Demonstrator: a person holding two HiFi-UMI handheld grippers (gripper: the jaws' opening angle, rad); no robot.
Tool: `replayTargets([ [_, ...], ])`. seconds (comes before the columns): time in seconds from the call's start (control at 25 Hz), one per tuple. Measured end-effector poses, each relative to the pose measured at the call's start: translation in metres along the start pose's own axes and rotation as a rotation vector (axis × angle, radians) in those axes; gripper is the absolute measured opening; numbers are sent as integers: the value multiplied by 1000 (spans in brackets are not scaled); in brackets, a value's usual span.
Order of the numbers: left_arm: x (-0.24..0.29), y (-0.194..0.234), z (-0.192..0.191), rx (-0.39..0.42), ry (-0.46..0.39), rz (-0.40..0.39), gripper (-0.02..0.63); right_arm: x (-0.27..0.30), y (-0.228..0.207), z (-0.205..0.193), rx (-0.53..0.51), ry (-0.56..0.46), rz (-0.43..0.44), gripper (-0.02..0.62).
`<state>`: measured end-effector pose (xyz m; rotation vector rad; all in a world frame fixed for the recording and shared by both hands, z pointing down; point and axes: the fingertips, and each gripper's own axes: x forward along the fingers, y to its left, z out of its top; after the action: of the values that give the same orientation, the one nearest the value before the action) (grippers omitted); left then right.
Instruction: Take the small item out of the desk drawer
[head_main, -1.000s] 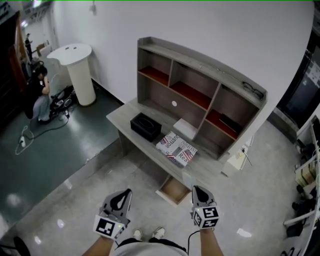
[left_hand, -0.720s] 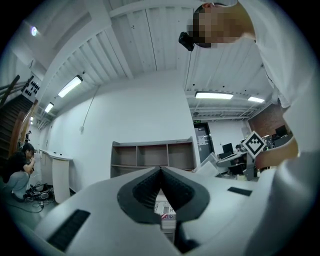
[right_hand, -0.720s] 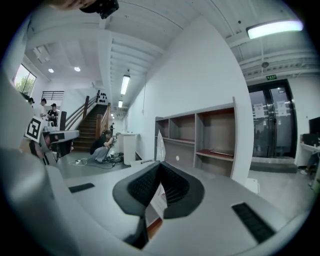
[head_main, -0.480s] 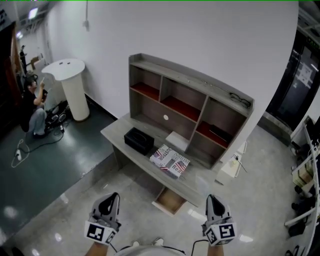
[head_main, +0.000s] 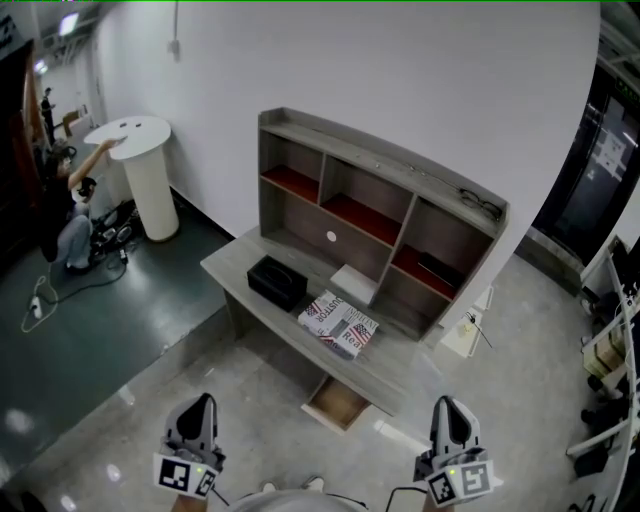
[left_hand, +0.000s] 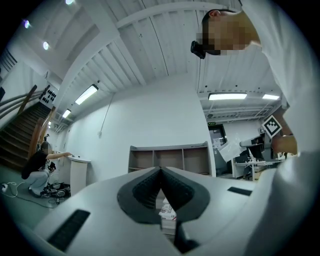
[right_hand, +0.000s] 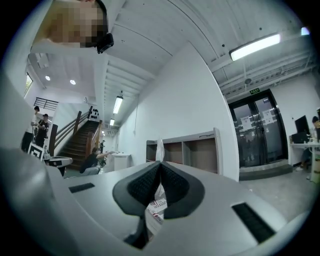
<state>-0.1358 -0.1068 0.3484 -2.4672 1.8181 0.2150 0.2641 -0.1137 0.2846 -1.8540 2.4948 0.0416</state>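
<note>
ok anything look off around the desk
The drawer under the desk hangs open, and the magazines on top lie skewed to the desk edge. Nothing looks spilled or broken. The right tongs pinch a thin white packet.

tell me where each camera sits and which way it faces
Head view: head-worn, steeply down at the desk and open drawer; left gripper and right gripper show.
Left gripper view: on that gripper, level toward the desk; shut jaws, the person's clothing.
Right gripper view: same from the right; jaws shut on a small white item.
All share the shelves.
</note>
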Motion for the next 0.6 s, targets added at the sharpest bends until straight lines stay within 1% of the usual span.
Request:
replayTargets([
  [0.12, 0, -2, 3, 8, -6, -1, 18, -2, 0, 6, -19, -16, -3, 25],
  [0.24, 0, -5, 6, 15, -10, -8, 18, -3, 3, 2, -31, -11, 0, 25],
  [0.4, -1, -11, 0, 7, 3, -24, 18, -1, 11, -8, -67, 16, 15, 23],
  [0.6, -4, -19, -8, -10, 23, -48, 18, -2, 19, -10, -73, 21, 18, 23],
])
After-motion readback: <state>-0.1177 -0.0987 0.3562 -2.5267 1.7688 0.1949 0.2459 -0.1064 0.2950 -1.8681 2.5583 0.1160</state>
